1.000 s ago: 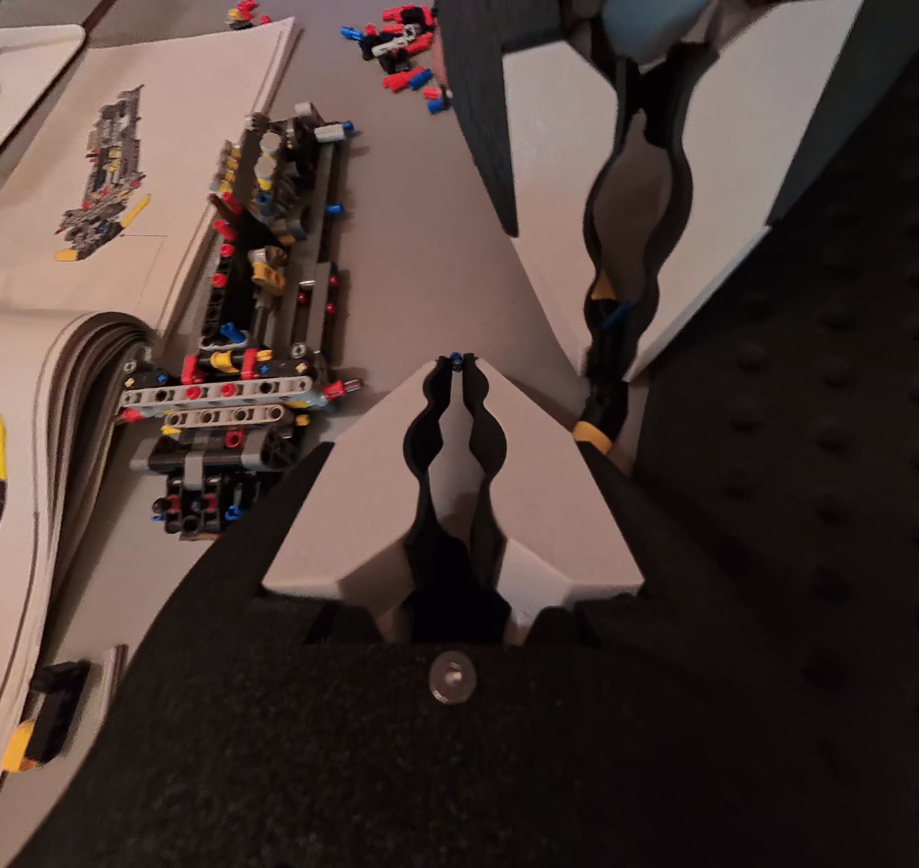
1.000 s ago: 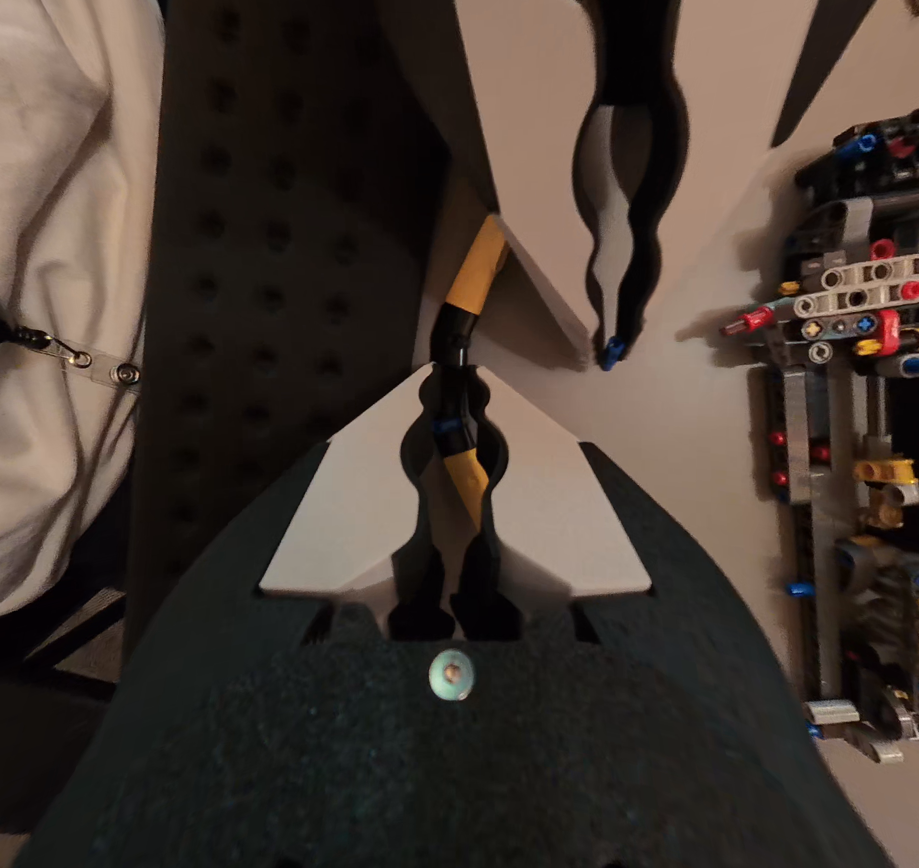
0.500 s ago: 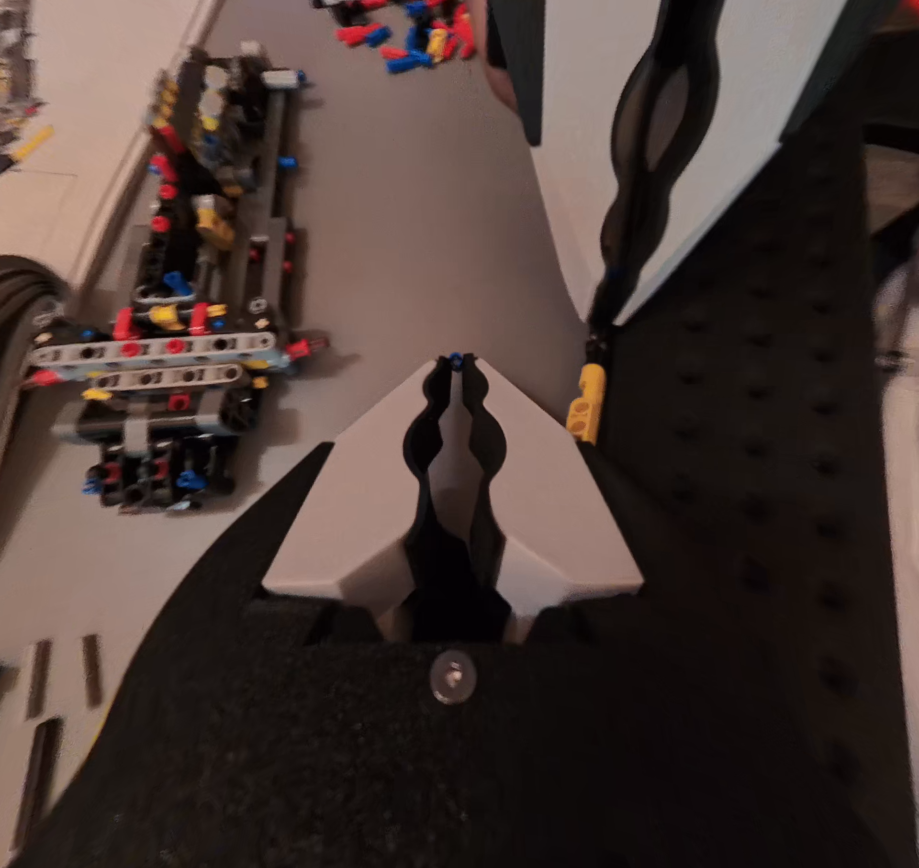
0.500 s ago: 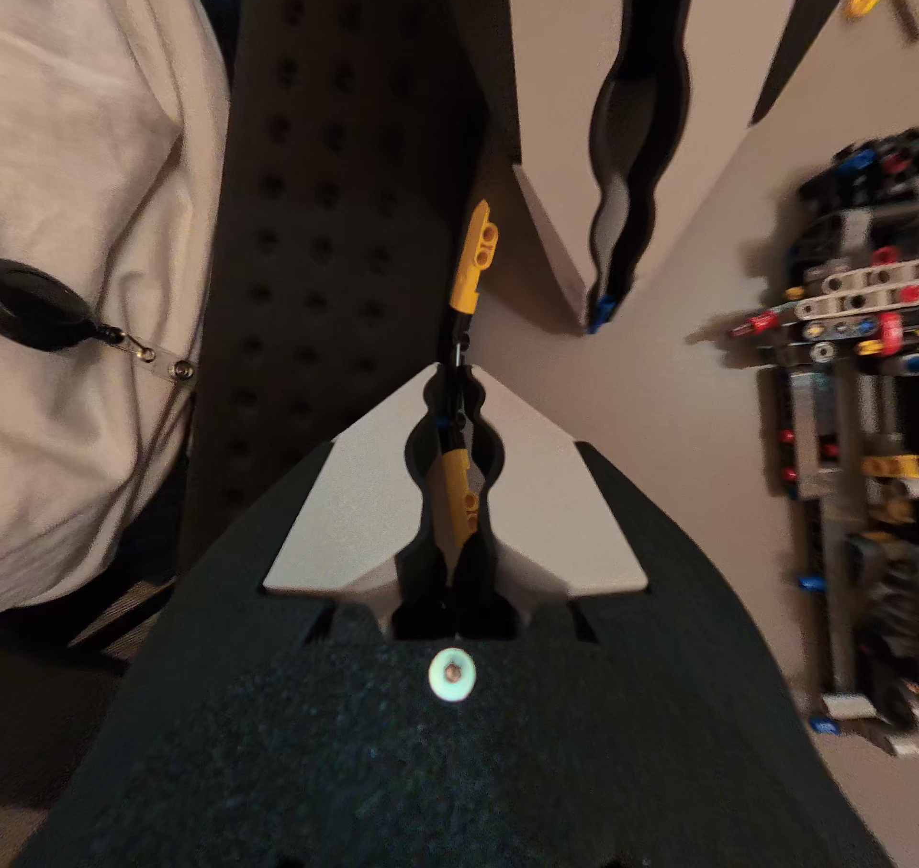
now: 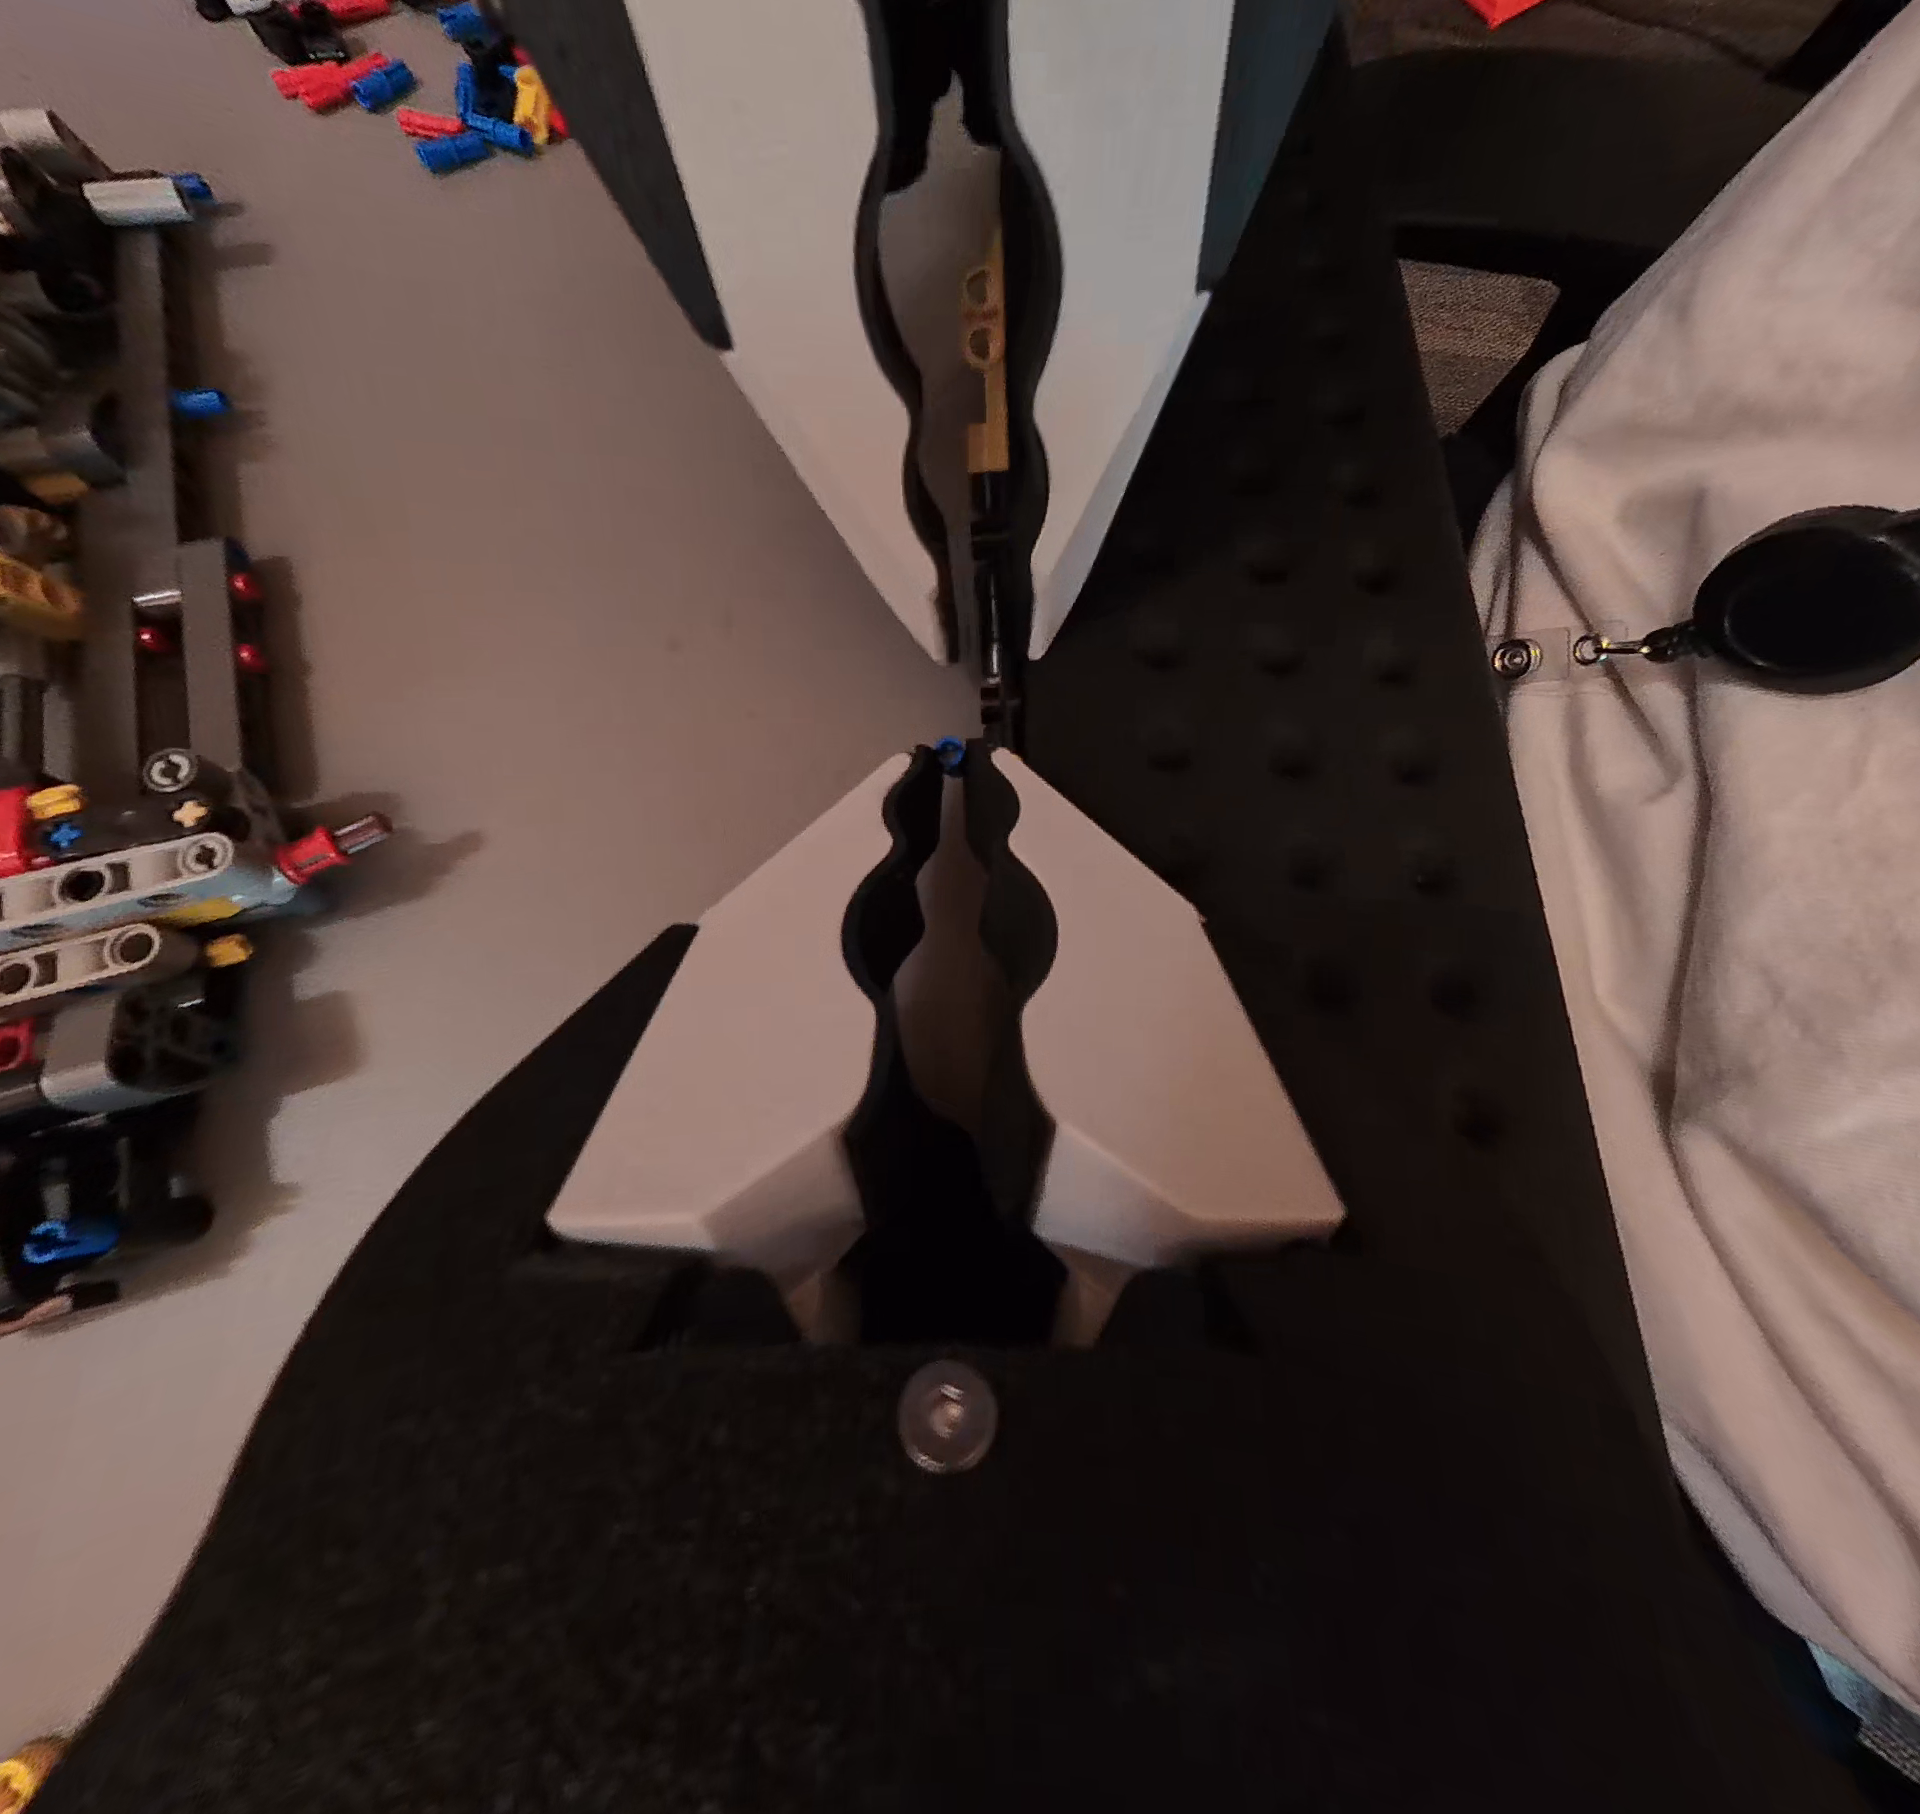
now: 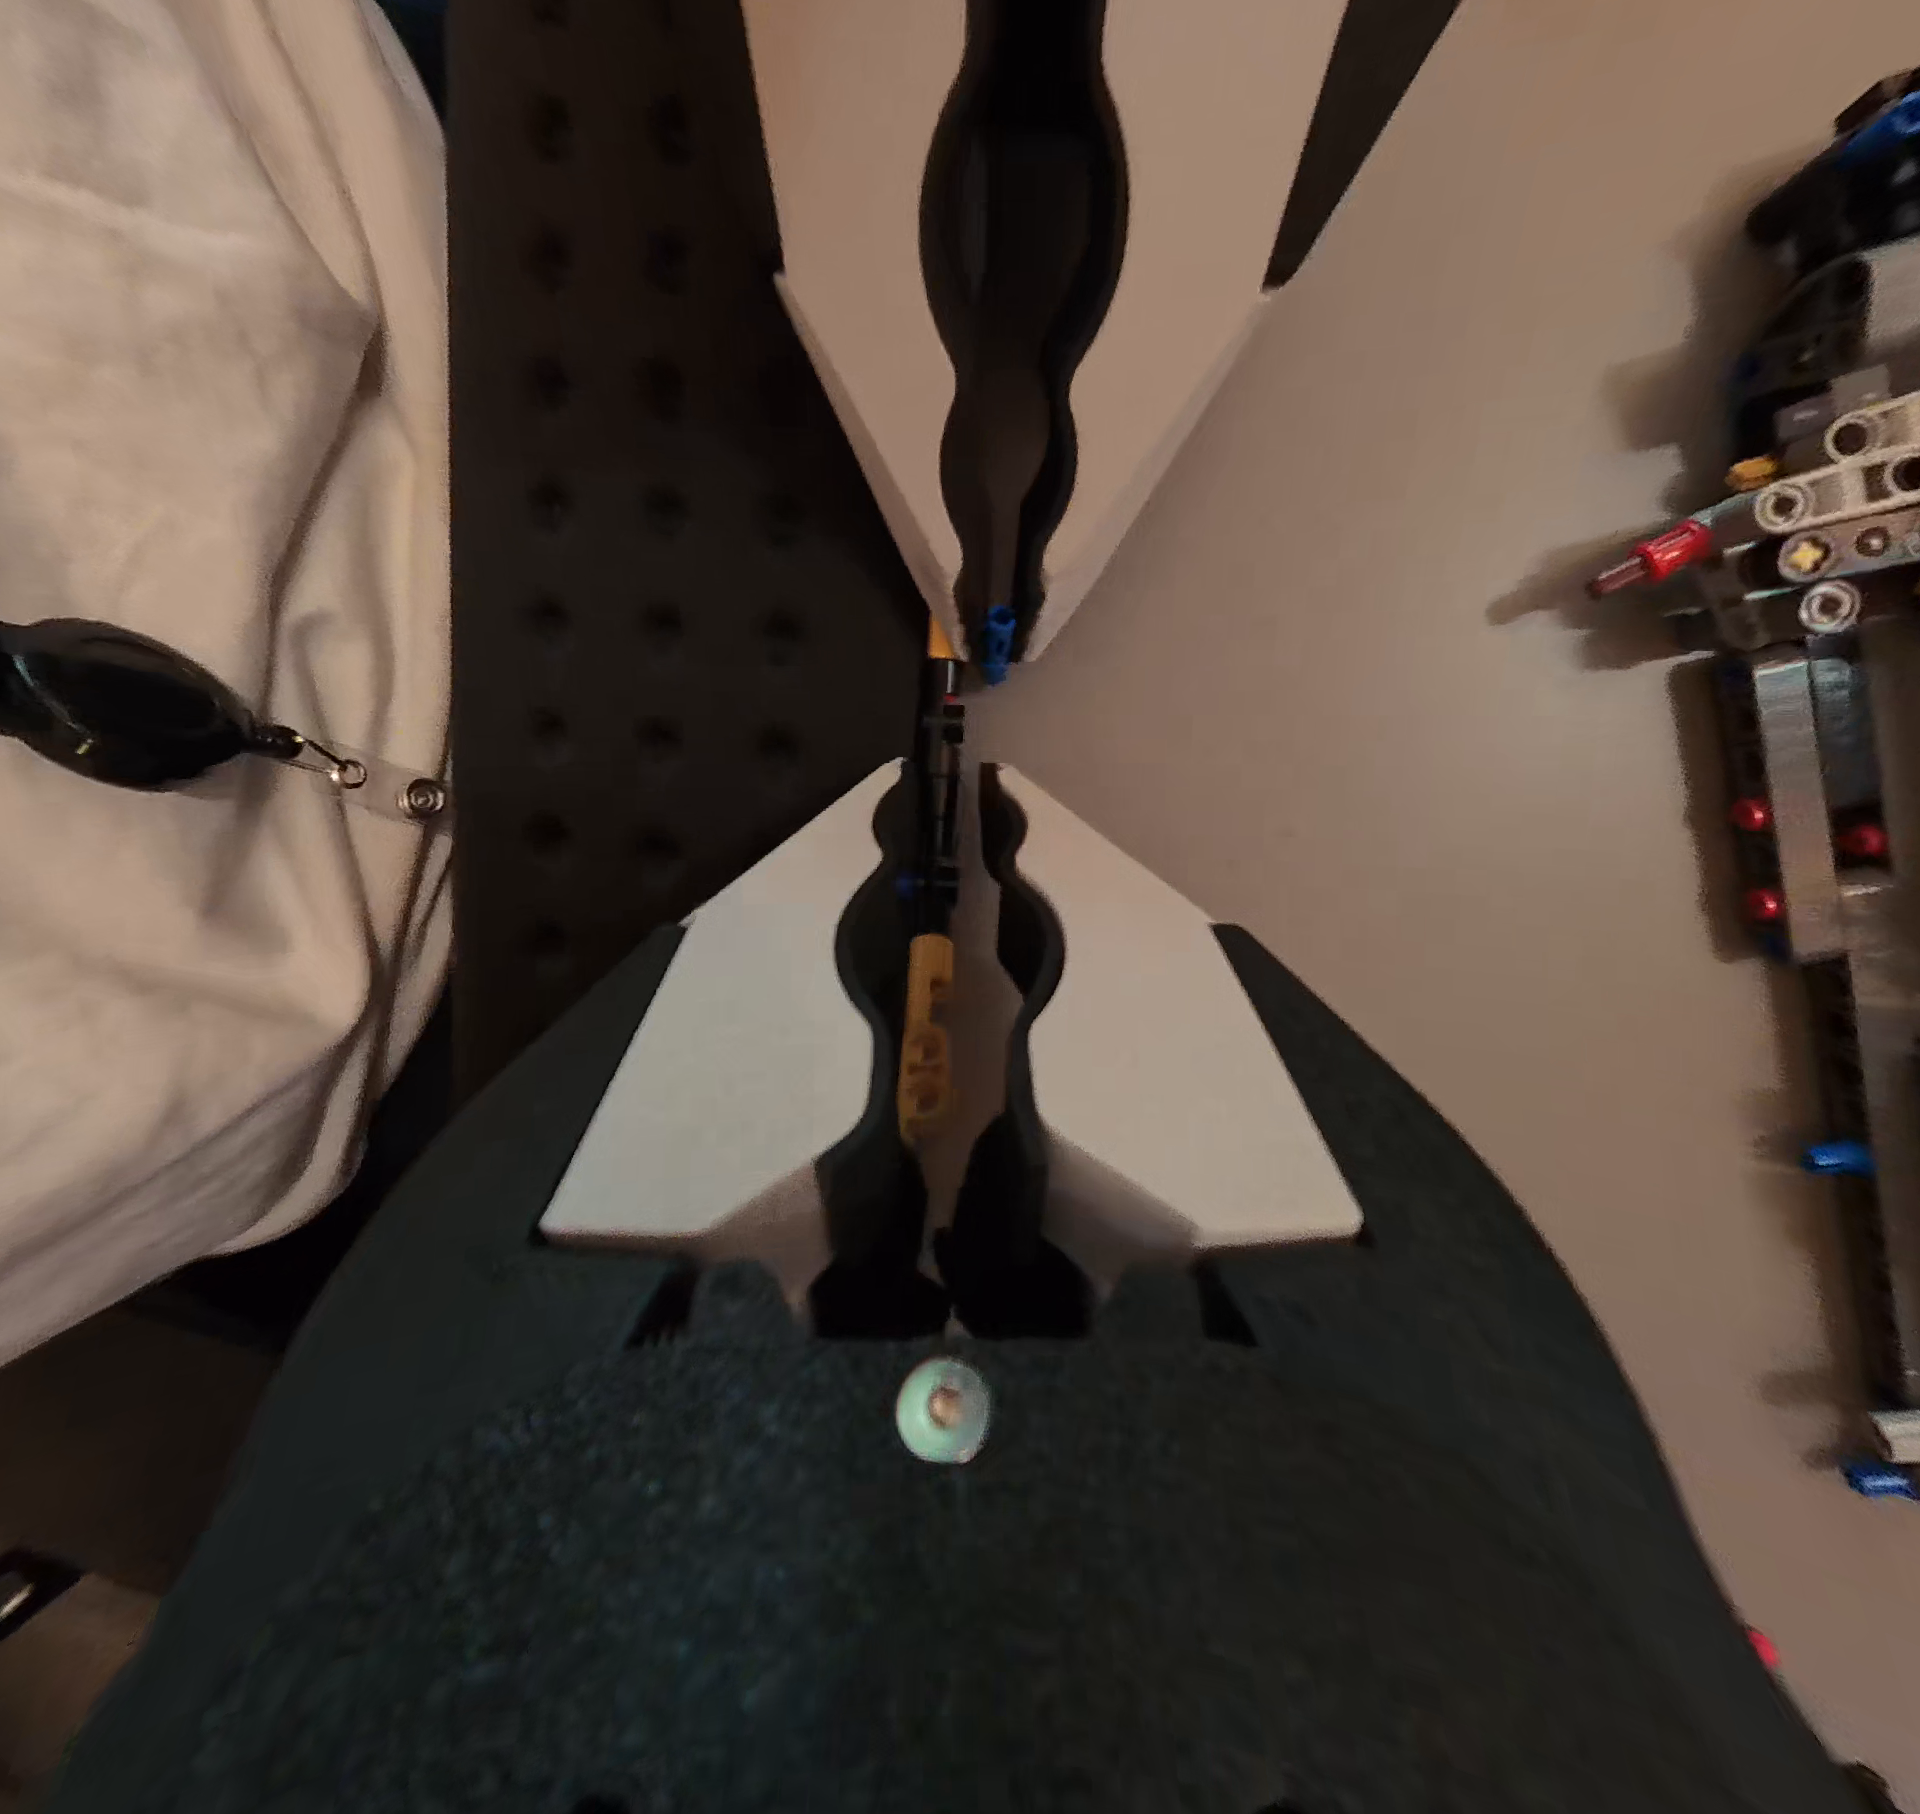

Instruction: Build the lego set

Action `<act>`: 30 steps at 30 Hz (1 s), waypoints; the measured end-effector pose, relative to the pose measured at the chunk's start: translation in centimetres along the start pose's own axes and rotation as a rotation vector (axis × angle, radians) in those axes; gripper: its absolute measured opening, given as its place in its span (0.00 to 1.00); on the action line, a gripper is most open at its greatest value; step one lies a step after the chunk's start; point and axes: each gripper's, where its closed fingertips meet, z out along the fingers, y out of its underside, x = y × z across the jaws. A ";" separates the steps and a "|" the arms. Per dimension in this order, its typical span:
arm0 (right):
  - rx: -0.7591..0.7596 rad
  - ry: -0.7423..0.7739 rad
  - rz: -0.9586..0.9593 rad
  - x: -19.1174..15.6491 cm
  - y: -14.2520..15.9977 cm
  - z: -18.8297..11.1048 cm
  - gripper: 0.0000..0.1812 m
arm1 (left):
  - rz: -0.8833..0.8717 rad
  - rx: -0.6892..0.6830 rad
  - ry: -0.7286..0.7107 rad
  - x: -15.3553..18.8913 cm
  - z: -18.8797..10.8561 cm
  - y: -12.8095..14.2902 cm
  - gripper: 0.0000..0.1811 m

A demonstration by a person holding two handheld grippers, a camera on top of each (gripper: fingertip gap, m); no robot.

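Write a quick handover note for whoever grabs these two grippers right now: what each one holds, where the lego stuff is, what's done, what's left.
Left gripper: shut on a small blue pin at its fingertips.
Right gripper: shut on a thin yellow-and-black lego piece, whose black end sticks out past the tips.
The two grippers face tip to tip above the grey table; the pin sits close to the piece's black end, not visibly joined.
The long part-built lego model lies on the table to one side, with a pile of loose red and blue pins farther off.
Left to do: probably seat the pin, then fit the piece onto the model.
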 end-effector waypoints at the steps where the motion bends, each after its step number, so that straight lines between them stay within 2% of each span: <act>1: -0.024 -0.013 -0.007 0.0 0.0 0.1 0.05 | -0.001 0.001 0.000 0.0 0.0 0.0 0.02; 7: -0.185 -0.010 -0.087 0.5 0.2 1.2 0.04 | -0.024 0.036 -0.010 -0.4 -0.3 -0.4 0.02; 11: -0.140 -0.101 -0.034 0.3 0.2 1.3 0.04 | -0.068 0.089 -0.081 -1.8 -1.2 -0.8 0.02; 13: -0.063 -0.129 -0.034 0.5 0.2 1.1 0.04 | -0.082 0.164 -0.200 -3.7 -2.6 -1.7 0.02; 15: 0.057 -0.071 -0.004 2.0 -0.4 0.0 0.04 | -0.111 0.293 -0.377 -6.5 -5.5 -3.1 0.02; 17: 0.264 0.057 0.063 4.8 -2.3 -2.2 0.03 | -0.146 0.419 -0.571 -9.0 -9.1 -4.0 0.01; 19: 0.501 0.191 0.178 7.7 -4.5 -4.7 0.03 | -0.122 0.476 -0.717 -9.9 -11.3 -4.7 0.01; 22: 0.804 0.220 0.395 9.7 -6.5 -6.5 0.03 | -0.002 0.483 -0.829 -8.9 -11.3 -6.6 0.01; 24: 0.997 0.167 0.504 10.2 -7.2 -7.6 0.03 | 0.099 0.437 -0.905 -8.3 -10.6 -7.6 0.01; 26: 1.058 0.177 0.545 10.3 -7.1 -8.6 0.03 | 0.136 0.359 -0.964 -8.6 -9.5 -7.5 0.01; 28: 1.015 0.283 0.505 10.5 -6.7 -8.7 0.03 | 0.151 0.332 -0.984 -8.7 -8.8 -7.7 0.01; 30: 1.011 0.289 0.479 9.7 -7.1 -8.3 0.03 | 0.147 0.330 -0.995 -8.8 -8.5 -8.1 0.01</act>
